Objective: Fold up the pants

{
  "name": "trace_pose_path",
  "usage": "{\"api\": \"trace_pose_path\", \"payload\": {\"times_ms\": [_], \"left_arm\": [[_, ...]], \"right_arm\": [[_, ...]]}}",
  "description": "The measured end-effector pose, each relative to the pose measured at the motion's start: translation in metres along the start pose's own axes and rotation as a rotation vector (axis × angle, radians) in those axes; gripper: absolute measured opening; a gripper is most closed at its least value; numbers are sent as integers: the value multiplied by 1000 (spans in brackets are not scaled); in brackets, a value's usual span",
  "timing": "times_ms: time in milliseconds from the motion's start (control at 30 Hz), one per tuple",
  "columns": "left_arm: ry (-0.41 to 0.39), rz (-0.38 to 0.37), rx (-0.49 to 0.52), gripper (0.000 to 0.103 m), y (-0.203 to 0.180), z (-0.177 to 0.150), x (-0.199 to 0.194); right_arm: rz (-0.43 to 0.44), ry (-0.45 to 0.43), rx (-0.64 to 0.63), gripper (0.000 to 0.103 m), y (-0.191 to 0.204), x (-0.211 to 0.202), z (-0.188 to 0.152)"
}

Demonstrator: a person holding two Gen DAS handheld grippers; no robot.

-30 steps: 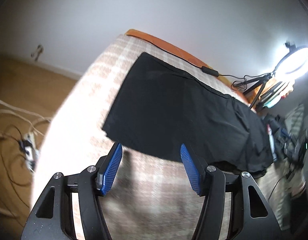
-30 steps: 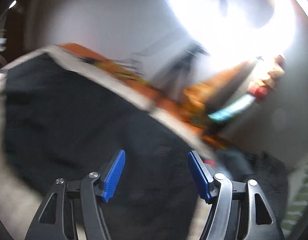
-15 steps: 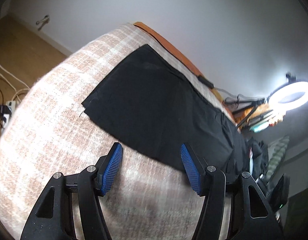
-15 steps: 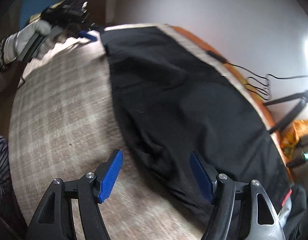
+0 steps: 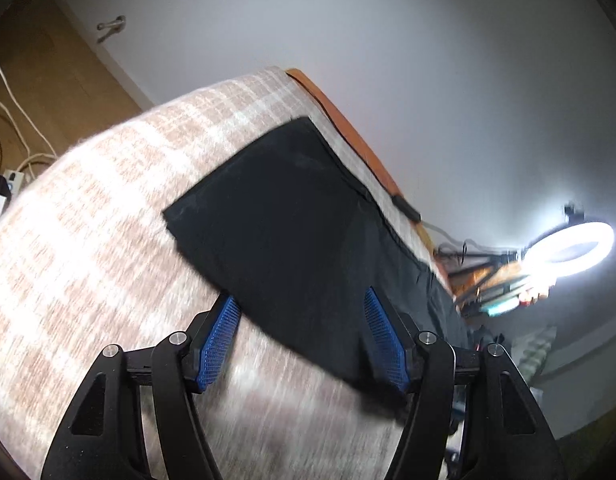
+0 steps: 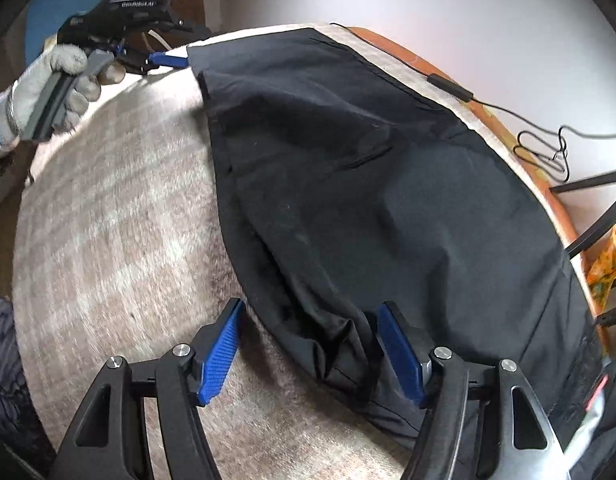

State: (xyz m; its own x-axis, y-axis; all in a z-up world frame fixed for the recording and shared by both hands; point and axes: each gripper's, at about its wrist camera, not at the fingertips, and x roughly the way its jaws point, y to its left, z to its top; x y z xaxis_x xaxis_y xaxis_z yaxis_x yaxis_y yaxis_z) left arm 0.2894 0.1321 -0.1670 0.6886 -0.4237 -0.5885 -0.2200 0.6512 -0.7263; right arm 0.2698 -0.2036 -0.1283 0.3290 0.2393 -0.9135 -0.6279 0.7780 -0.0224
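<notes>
While both grippers gape, left gripper [image 5: 303, 340] (right [image 6: 312, 350] too) now straddles pants [image 5: 291, 232] edge.

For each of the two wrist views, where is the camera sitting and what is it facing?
Left wrist: behind the open left gripper, facing the black pants on the checked blanket; ring light at right.
Right wrist: behind the open right gripper, over bunched pants fabric; gloved left hand shows far off.
Shared: pants, blanket.

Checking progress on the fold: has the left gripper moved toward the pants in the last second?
Yes. The left gripper has closed in on the near edge of the black pants, which now lies between its open fingers.
</notes>
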Motion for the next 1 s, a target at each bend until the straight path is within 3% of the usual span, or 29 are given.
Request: {"api": "trace_pose_path", "payload": {"times_ms": [233, 300, 400, 467, 733, 1000], "left_arm": [[-94, -43, -101, 60, 0, 16, 17], [-98, -57, -106, 34, 0, 16, 21], [-112, -49, -105, 13, 1, 14, 27], [-128, -32, -50, 7, -5, 14, 25], [-179, 6, 264, 6, -75, 22, 16], [-110, -41, 587, 5, -166, -17, 45]], "right_arm": [[91, -17, 100, 68, -6, -9, 6], [121, -17, 147, 68, -8, -13, 6], [162, -14, 209, 68, -14, -17, 5], [170, -26, 227, 68, -16, -20, 5], [188, -96, 331, 68, -36, -33, 6], [218, -275, 591, 68, -88, -52, 0]]}}
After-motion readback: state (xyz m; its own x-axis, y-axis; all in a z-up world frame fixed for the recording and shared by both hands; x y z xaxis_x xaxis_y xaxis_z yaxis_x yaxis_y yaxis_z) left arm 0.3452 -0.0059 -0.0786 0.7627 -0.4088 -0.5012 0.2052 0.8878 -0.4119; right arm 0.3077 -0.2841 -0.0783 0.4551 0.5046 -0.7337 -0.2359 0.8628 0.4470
